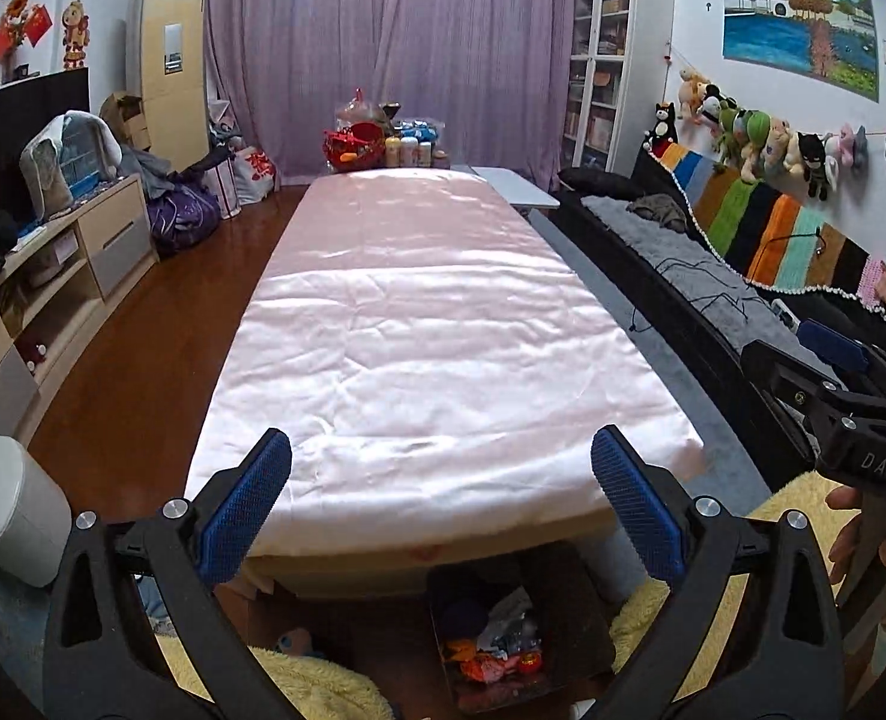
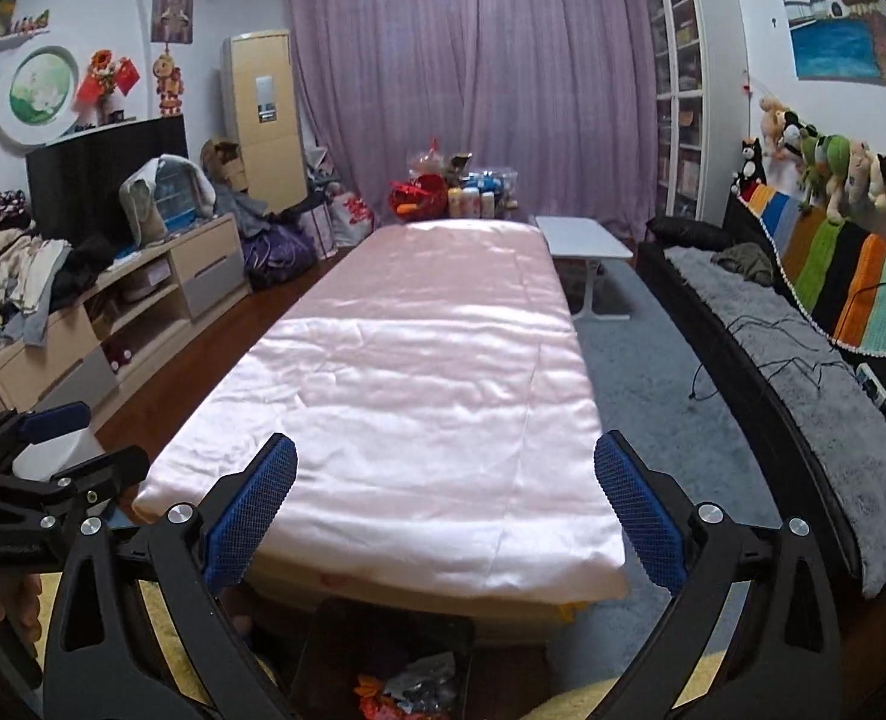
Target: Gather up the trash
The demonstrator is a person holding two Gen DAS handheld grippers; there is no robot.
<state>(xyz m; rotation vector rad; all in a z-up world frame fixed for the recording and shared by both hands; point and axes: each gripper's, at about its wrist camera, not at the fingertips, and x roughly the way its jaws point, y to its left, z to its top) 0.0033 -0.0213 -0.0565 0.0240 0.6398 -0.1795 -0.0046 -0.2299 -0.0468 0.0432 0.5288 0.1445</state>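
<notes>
- Trash (image 1: pixel 497 645) lies in a dark open box (image 1: pixel 563 588) on the floor, just below the near end of the long table (image 1: pixel 419 324); crumpled orange, red, silver and white pieces fill its bottom.
- Left gripper (image 1: pixel 441 504) hangs above that box with its jaws spread wide, and nothing sits between the blue ridged pads (image 1: pixel 245 510).
- Right gripper (image 2: pixel 445 504) hangs above the same box in the right wrist view, jaws equally wide, nothing held.
- Both grippers point along the table toward the purple curtain (image 1: pixel 383 42), angled a little downward.
- Each gripper shows at the edge of the other's view: the right one at the far right of the left wrist view, with fingertips (image 1: pixel 845 501) of a hand on its handle; the left one at the far left of the right wrist view.
- A pink satin cloth (image 2: pixel 395 396) covers the table, wrinkled, with no loose items on it.
- A white cylindrical bin (image 1: pixel 8 504) stands on the floor to the left of the table's near end.
- Yellow fluffy fabric (image 1: pixel 323 687) lies low on both sides of the box.
- A black sofa (image 2: pixel 803 372) with a grey throw runs along the right side; a low white table (image 2: pixel 581 240) stands near the far end.
</notes>
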